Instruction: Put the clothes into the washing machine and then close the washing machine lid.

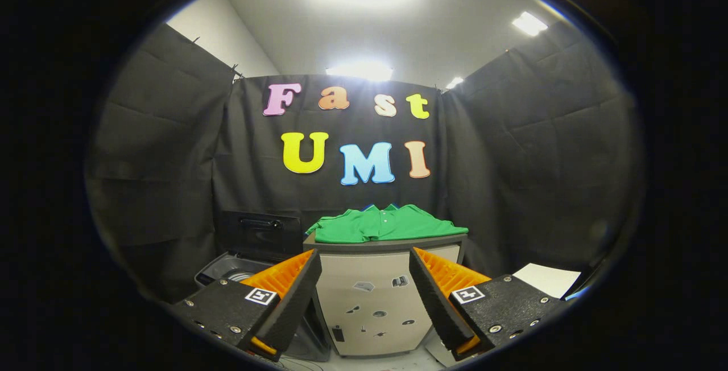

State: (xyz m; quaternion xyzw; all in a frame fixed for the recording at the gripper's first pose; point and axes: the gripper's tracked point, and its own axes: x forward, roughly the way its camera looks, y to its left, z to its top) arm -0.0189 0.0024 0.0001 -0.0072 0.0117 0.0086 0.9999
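Note:
A green polo shirt lies folded flat on top of a beige cabinet against the back wall. To the left of the cabinet and lower stands the washing machine, its dark lid raised upright behind the open tub. My gripper is open, with nothing between its fingers. It is held well short of the cabinet, roughly level with the cabinet's top, and the shirt lies beyond the fingers.
Black cloth walls close the booth on three sides. A white sheet of paper lies to the right behind the right finger. The cabinet's front carries several small stickers. Light floor shows below the cabinet.

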